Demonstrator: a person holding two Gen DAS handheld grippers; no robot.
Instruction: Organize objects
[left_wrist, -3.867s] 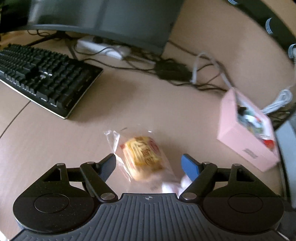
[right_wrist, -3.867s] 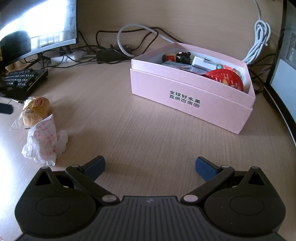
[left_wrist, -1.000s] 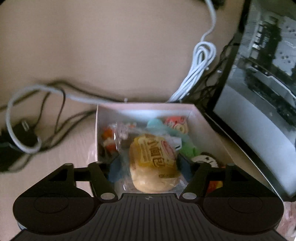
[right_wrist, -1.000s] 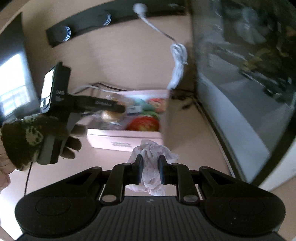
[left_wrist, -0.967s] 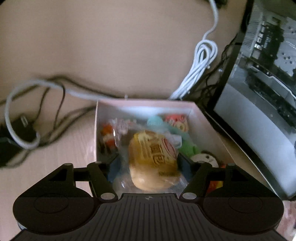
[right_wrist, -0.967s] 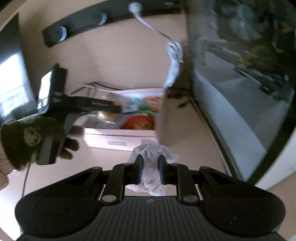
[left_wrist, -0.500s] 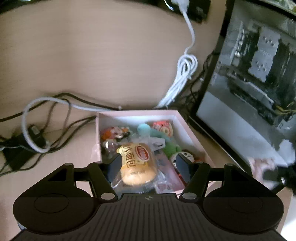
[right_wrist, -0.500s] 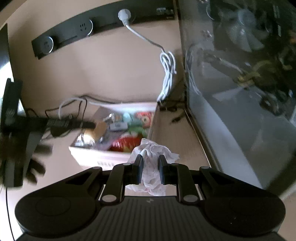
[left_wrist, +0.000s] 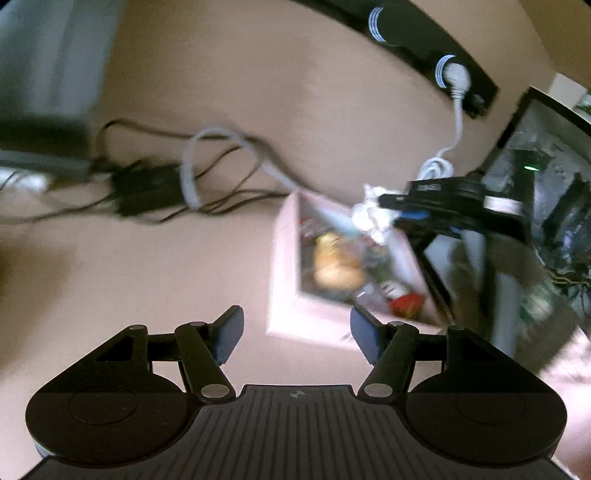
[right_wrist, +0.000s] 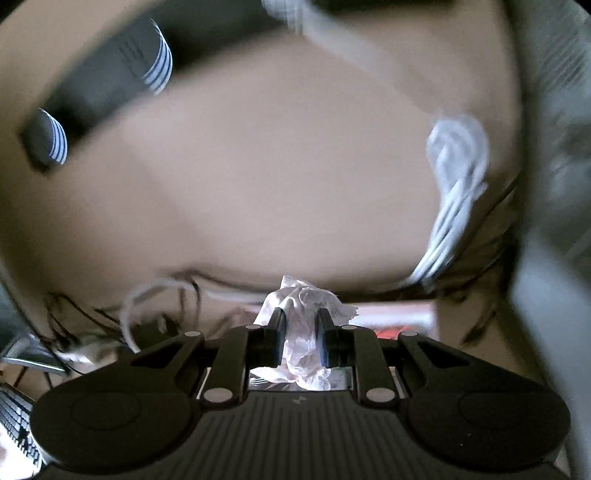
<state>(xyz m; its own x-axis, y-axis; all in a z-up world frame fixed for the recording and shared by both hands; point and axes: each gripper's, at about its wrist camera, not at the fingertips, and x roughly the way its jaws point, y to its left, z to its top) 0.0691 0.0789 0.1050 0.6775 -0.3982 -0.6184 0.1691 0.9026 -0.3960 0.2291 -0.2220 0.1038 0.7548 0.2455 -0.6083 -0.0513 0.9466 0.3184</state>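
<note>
1. One pink box (left_wrist: 286, 295), ahead of the left tool.
2. One wrapped bun (left_wrist: 334, 271), inside it.
3. One crumpled wrapper (right_wrist: 301, 332), between the right tool's fingers.
4. Two grippers.

The box (left_wrist: 284, 295) was pale pink; inside lay a yellow-and-tan bun (left_wrist: 334, 267) and something red (left_wrist: 406, 307). The crumpled wrapper (right_wrist: 301, 332) was white and translucent. The desk (left_wrist: 147, 266) was beige, its cables black and light grey. The gripper (left_wrist: 295, 334) pads were dark blue.
</note>
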